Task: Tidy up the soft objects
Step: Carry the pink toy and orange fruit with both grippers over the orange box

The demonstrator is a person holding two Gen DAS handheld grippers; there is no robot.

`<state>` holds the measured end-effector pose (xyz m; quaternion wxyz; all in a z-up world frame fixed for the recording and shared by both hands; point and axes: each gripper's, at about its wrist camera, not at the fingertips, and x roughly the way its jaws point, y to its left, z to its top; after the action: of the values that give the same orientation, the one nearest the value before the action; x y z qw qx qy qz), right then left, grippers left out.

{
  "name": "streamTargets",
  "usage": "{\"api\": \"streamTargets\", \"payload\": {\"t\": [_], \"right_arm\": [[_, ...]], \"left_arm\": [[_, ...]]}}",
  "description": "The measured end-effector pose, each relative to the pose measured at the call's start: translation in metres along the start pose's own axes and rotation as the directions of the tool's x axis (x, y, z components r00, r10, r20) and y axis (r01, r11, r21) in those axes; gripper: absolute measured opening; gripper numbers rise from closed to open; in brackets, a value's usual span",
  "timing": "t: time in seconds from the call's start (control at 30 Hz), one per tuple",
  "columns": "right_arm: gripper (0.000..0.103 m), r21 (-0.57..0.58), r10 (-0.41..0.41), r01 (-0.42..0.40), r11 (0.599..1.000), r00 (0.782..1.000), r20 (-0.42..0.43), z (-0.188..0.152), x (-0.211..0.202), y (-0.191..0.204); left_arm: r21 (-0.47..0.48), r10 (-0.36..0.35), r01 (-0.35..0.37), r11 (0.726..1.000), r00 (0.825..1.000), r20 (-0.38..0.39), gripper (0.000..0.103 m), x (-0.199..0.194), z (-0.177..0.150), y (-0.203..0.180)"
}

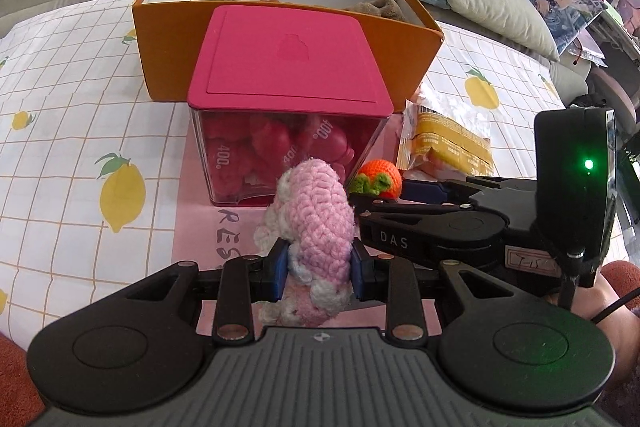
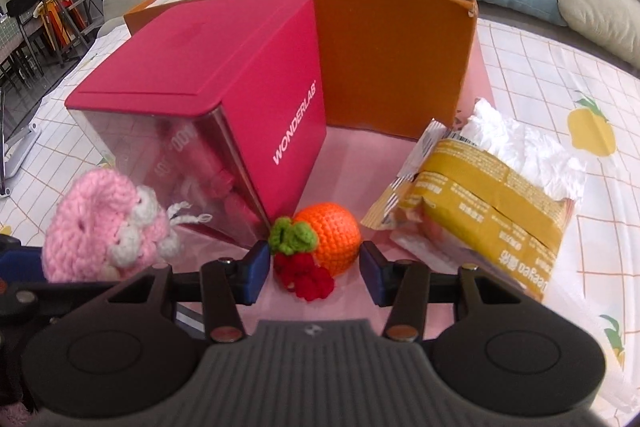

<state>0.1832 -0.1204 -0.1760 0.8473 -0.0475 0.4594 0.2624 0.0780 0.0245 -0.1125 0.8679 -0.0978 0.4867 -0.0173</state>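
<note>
Pink crochet toy (image 1: 316, 223) sits pinched between the pads of the left gripper (image 1: 320, 267), low over the pink mat, not yet boxed. Orange crochet fruit (image 2: 330, 237) lies on the surface beside the magenta container (image 2: 208, 99), between the spread jaws of the right gripper (image 2: 314, 269), ungrasped. Orange box (image 2: 396, 59) behind already holds a brown soft item; two remain.

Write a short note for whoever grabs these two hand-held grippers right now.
Left gripper: shut on the pink-and-white crocheted toy, low over the pink mat.
Right gripper: open, straddling the orange crocheted fruit with green leaves, not yet gripped.
Done: a brown plush toy lies in the orange cardboard box.
Left: box both crocheted pieces.
</note>
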Motion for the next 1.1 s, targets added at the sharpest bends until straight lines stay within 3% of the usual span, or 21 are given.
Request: {"api": "streamTargets", "payload": {"t": [0.3,0.53,0.7,0.87,1.1], "right_arm": [[0.045,0.002,0.011,-0.011,1.000,0.999,0.049,-0.004,-0.043,-0.002],[0.045,0.013,0.014,-0.017,1.000,0.984,0.178,0.000,-0.107,-0.003],[0.045,0.001,0.022,-0.023,1.000,0.964,0.263,0.020,-0.135,-0.002],[0.045,-0.034,0.030,-0.021,0.999,0.944,0.328,0.057,-0.146,-0.002],[0.045,-0.074,-0.005,0.034,0.997,0.932,0.364,0.112,-0.129,-0.001]], "left_arm": [[0.013,-0.042,0.042,0.999,0.998,0.040,0.034,-0.021,0.001,-0.003],[0.030,-0.121,0.118,0.993,0.985,0.123,0.034,-0.066,0.009,-0.006],[0.021,-0.133,0.131,0.991,0.971,0.200,0.034,-0.092,0.036,0.003],[0.046,-0.049,0.038,0.998,0.961,0.272,0.034,-0.101,0.084,0.008],[0.099,0.027,-0.057,0.993,0.959,0.283,0.035,-0.080,0.144,0.014]]}}
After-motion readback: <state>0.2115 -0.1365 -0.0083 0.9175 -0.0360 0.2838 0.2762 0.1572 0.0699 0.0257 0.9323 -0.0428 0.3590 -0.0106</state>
